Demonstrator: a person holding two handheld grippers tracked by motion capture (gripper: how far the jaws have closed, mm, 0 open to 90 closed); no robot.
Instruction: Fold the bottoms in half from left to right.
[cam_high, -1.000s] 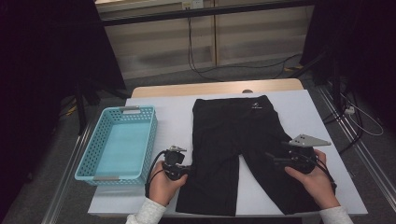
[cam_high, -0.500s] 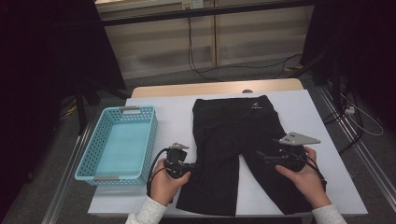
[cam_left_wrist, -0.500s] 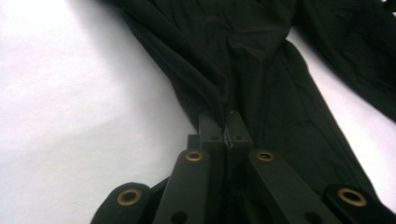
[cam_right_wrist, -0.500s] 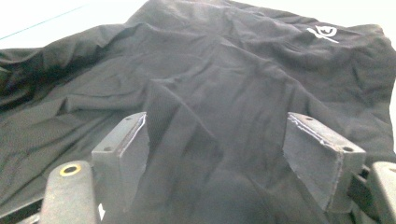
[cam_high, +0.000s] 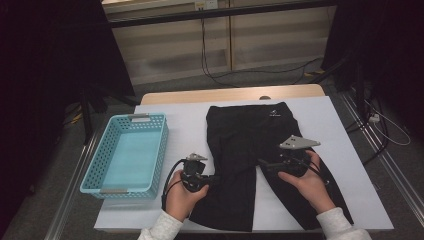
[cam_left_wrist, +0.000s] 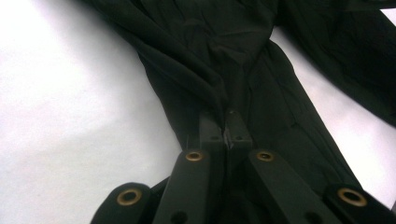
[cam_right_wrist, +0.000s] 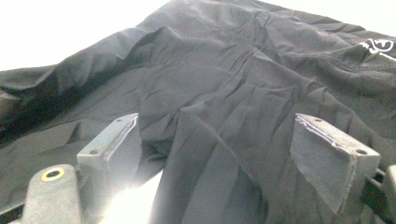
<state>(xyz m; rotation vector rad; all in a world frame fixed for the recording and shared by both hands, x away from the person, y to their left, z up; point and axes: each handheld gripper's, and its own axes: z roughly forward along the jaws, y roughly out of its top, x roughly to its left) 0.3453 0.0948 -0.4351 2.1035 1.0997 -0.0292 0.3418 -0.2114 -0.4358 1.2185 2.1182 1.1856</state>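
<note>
One blue basket sits at the table's left; beside it, black trousers lie spread across the white sheet. The left gripper is pinched onto the trouser leg's edge; the right gripper hovers over the other leg, jaws wide apart.

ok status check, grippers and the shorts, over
Left gripper shut on black shorts. Right gripper open above other leg. Blue basket empty, nothing in the way.
</note>
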